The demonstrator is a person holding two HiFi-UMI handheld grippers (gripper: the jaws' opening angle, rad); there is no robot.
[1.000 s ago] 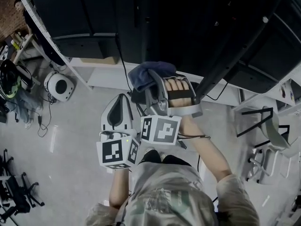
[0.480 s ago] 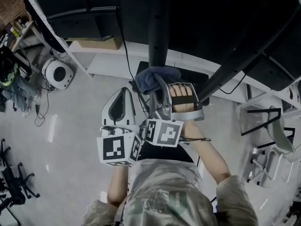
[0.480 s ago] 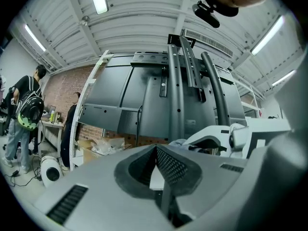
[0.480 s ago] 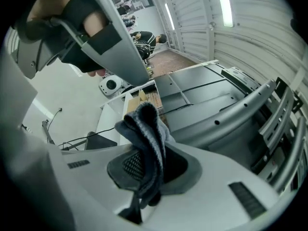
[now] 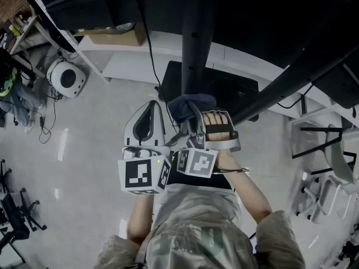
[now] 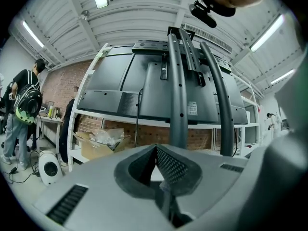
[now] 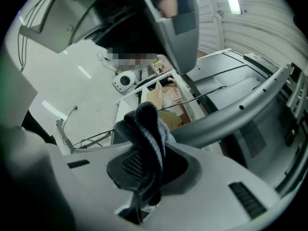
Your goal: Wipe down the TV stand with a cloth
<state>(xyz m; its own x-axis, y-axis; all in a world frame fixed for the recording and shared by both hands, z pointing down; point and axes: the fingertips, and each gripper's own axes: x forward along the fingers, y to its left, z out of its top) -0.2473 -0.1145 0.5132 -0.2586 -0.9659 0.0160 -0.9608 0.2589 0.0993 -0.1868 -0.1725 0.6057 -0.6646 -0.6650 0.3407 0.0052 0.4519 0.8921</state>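
Right claw (image 5: 189, 116) clamped on dark blue cloth (image 5: 190, 103), bunched at the foot of the TV stand's upright pole (image 5: 194, 43). Left claw (image 5: 150, 108) pressed together, empty, just beside the right one above the floor (image 5: 84, 150).

The pale floor (image 5: 84, 167) is carrying the stand's black base plate (image 5: 235, 91), lying just beyond the fingers (image 5: 194, 122) of the right gripper (image 5: 189, 108). Well left of them, a round white appliance (image 5: 67, 78) and loose cables (image 5: 47, 110) are resting on it.
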